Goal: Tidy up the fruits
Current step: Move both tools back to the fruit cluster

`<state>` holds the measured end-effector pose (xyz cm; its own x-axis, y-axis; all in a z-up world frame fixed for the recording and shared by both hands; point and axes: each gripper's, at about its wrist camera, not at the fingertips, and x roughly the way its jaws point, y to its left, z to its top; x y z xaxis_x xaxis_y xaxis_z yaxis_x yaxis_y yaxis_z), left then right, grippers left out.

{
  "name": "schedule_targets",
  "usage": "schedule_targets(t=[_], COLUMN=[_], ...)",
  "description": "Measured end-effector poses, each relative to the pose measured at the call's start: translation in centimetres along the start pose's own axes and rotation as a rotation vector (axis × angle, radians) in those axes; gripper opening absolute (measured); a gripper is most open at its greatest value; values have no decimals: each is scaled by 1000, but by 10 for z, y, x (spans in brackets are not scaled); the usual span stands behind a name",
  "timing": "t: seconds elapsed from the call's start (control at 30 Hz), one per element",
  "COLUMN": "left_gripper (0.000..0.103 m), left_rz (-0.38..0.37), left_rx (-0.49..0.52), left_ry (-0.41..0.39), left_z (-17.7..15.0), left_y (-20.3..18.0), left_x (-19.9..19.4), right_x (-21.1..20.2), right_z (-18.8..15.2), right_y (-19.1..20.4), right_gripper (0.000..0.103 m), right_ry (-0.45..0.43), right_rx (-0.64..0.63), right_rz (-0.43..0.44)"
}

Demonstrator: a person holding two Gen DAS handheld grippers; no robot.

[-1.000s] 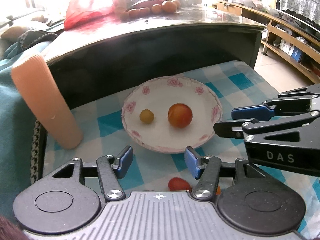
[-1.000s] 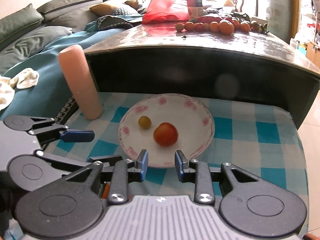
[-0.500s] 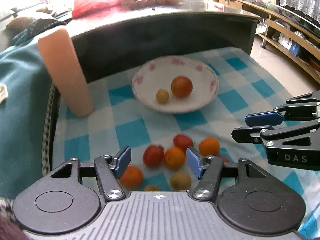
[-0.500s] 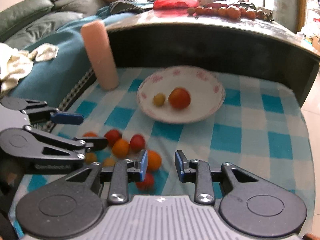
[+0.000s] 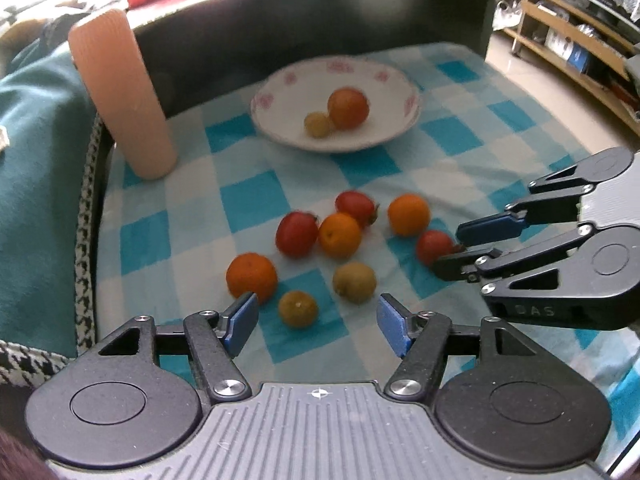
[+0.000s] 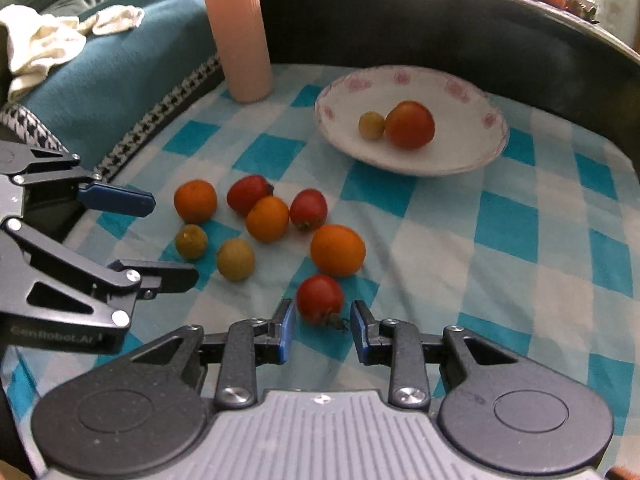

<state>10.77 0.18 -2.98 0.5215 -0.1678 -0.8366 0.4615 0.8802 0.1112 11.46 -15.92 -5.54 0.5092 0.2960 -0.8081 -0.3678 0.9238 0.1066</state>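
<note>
Red and orange fruits (image 6: 267,218) lie loose on the checked cloth (image 6: 500,240) in front of the plate (image 6: 472,160), which holds 2 more. Left gripper (image 5: 316,322) hangs spread above them. Right gripper (image 6: 323,326) is spread around 1 red tomato (image 6: 320,298), not touching.

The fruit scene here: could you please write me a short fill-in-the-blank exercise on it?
1. The plate holds ___ fruits.
2. On the cloth lie ___ loose fruits.
3. The right gripper is open around a ___ fruit.
4. The pink cylinder stands ___.

Missing words: two; eight; red; upright
</note>
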Motion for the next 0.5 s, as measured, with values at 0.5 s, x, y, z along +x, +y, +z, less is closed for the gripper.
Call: schedule_targets(t=[0.5], left_gripper=[55], left_rz=[12], left_rx=[-32], left_ry=[41], left_z=[-4], left_y=[10], left_x=[34], right_x=[8], right_z=[1], right_y=[-2], right_gripper=[44], right_ry=[2], right_rx=[-6], right_rz=[4])
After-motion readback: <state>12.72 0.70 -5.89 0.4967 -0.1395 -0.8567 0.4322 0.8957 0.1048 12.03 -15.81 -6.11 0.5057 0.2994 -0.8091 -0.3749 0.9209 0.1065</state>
